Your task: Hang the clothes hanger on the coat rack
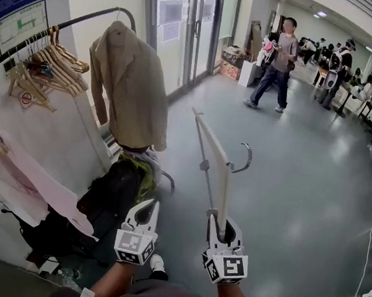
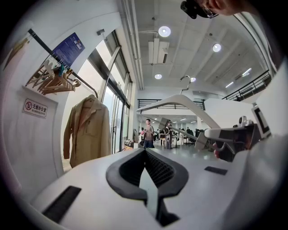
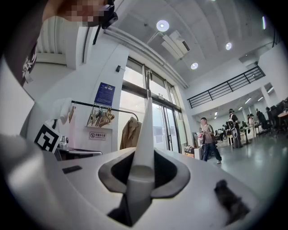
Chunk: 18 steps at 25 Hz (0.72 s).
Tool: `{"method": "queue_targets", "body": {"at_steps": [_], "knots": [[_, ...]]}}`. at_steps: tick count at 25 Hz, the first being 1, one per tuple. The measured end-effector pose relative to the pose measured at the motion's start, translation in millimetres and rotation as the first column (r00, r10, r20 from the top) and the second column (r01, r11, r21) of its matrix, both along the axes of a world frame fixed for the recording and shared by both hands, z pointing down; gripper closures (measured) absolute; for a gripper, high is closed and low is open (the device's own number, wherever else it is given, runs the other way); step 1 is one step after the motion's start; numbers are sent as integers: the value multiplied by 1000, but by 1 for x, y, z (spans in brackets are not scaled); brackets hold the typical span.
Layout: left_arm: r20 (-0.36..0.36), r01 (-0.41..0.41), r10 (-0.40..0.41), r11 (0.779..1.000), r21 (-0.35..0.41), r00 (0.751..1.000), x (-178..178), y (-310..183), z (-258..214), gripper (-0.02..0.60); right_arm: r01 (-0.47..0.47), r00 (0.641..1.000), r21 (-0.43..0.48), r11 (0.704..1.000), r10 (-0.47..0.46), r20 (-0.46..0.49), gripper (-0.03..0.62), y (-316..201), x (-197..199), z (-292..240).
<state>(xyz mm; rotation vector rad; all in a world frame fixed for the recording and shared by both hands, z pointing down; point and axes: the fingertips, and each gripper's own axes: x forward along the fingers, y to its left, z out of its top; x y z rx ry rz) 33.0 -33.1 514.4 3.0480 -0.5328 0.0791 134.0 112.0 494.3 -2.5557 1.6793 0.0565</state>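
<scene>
My right claw (image 1: 218,225) is clamped on one arm of the pale clothes hanger (image 1: 216,156); in the right gripper view that arm rises straight out from between the pads, which are closed on it. My left claw (image 1: 146,208) is closed with nothing between its jaws, and sits just beside the right one, both pointing level.

The hanger runs forward and up from the grip, and its metal hook (image 1: 244,160) curls off to the right, away from the coat rack. The rack's black rail (image 1: 94,17) is well off to the upper left. It carries a bunch of wooden hangers (image 1: 53,66) and a beige jacket (image 1: 130,85), with bare rail between them.

My main worry is the hold. I have the hanger at the far end of one arm, so swinging it left could make it pivot or slip in the pads. The hook also faces the wrong way and needs turning before it can catch the rail. If I come in low, I reckon the free arm could snag the jacket's shoulder and drag it, or knock the wooden hangers
</scene>
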Motion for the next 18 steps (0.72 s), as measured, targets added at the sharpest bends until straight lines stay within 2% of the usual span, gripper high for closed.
{"method": "queue_targets", "body": {"at_steps": [5, 11, 18], "knots": [[9, 31, -31, 1000, -2, 999, 8, -64, 2, 572, 27, 1000, -4, 1000, -27, 9, 513, -62, 11, 1], [7, 105, -105, 994, 2, 994, 3, -147, -4, 572, 98, 995, 12, 995, -98, 11, 513, -150, 19, -6], [-16, 158, -158, 987, 18, 987, -6, -207, -14, 572, 167, 986, 19, 986, -168, 14, 513, -222, 13, -14]]}}
